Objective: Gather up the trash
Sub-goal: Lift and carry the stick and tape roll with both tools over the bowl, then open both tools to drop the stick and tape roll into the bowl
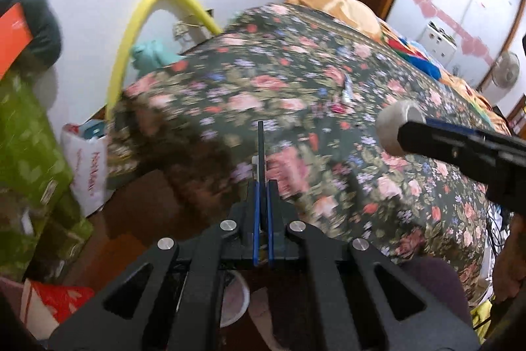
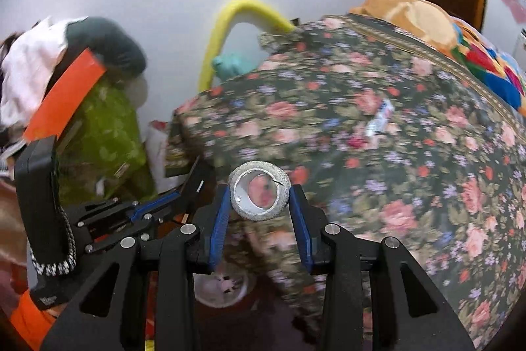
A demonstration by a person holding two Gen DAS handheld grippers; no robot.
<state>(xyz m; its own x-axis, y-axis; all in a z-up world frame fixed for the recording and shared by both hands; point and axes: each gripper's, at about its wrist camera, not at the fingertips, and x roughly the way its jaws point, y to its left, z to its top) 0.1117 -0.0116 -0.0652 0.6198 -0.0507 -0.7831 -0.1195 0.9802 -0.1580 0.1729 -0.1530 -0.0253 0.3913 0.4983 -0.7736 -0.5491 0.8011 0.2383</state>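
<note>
1. Right wrist view: the right gripper [image 2: 261, 198] clamps a grey tape roll [image 2: 259, 194] between its blue pads [image 2: 219, 219], held above the near edge of the floral bedspread [image 2: 411, 186].
2. Left wrist view: the left gripper [image 1: 262, 186] is closed on a thin dark flat piece [image 1: 260, 150] standing upright between its fingers; what it is cannot be told.
3. A small wrapper [image 2: 379, 117] lies on the bedspread, well apart from both grippers.
4. A yellow hose [image 1: 131, 38] arcs beside the bed against the wall.
</note>
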